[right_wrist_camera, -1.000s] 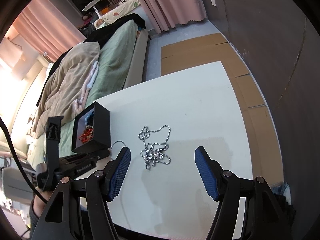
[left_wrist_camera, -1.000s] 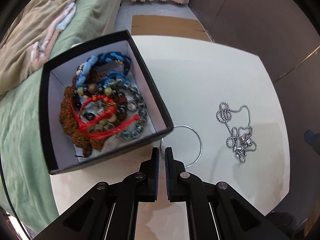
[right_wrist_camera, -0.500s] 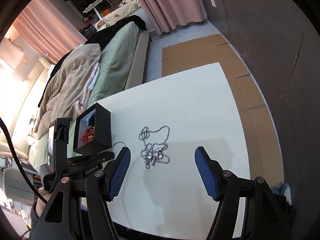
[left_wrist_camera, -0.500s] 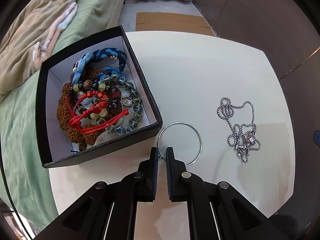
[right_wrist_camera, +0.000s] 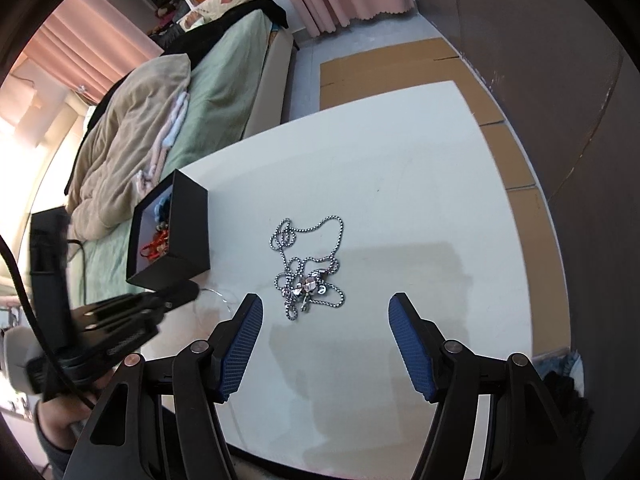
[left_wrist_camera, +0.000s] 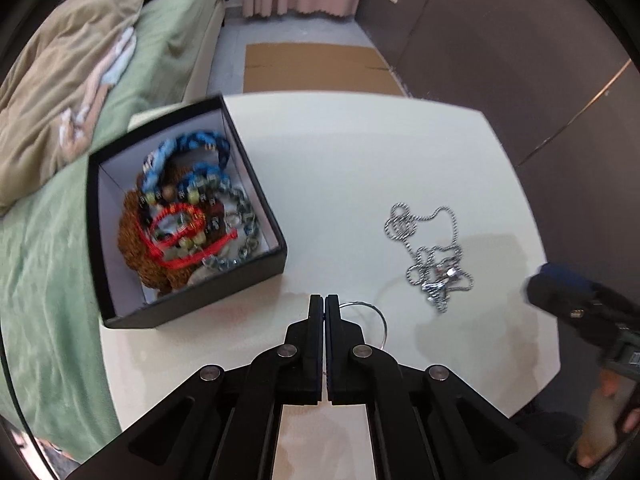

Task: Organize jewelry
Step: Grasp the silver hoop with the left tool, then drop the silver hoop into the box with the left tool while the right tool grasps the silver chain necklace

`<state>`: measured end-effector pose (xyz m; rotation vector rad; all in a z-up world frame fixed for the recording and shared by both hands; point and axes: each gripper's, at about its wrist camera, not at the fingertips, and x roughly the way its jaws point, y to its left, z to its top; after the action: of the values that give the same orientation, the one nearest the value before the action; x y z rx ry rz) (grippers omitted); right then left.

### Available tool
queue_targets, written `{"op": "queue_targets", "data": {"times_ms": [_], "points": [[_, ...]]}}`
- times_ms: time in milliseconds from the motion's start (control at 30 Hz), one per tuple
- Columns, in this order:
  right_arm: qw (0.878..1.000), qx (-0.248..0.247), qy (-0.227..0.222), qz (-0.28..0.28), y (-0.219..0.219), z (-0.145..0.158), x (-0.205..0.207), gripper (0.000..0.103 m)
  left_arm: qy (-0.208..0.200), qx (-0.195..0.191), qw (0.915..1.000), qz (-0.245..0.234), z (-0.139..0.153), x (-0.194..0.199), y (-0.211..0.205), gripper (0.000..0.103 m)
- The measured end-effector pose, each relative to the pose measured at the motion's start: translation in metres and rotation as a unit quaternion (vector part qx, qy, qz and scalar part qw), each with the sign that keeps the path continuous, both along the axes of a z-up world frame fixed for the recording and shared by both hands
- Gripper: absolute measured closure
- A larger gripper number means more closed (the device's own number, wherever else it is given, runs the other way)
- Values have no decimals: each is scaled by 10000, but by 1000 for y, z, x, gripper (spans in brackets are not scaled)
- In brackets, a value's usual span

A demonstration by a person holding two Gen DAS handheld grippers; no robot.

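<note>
A black box [left_wrist_camera: 264, 208] with a white lining holds several bracelets [left_wrist_camera: 184, 216] at the table's left edge; it also shows in the right wrist view [right_wrist_camera: 188, 232]. My left gripper [left_wrist_camera: 324, 300] is shut on a thin silver bangle [left_wrist_camera: 378, 318], lifted just off the table near the box's near corner. A tangled silver ball chain necklace [left_wrist_camera: 434, 256] lies on the table to the right; it also shows in the right wrist view [right_wrist_camera: 310, 268]. My right gripper [right_wrist_camera: 324, 312] is open and empty, just in front of the necklace.
The white table [left_wrist_camera: 360, 152] has rounded edges with a drop on all sides. A bed with a green sheet [left_wrist_camera: 48, 240] adjoins the left. Cardboard [left_wrist_camera: 316, 68] lies on the floor beyond. A dark wall [right_wrist_camera: 560, 60] stands to the right.
My left gripper has closed tight on the bangle and pulled it back and up from the box. The right gripper has moved slightly closer to the necklace.
</note>
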<state>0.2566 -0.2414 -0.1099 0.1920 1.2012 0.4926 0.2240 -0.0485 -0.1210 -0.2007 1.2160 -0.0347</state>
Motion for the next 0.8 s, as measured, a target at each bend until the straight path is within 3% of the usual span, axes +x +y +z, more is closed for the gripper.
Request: {"op": "queue_targets", "data": {"times_ms": [267, 800], "points": [[9996, -104, 268, -48, 16, -20, 9, 42, -411, 5, 9992, 30, 39, -1, 16, 103], [9901, -1342, -9, 403, 74, -36, 10, 42, -772, 118, 9965, 314, 76, 5, 66, 103]]}}
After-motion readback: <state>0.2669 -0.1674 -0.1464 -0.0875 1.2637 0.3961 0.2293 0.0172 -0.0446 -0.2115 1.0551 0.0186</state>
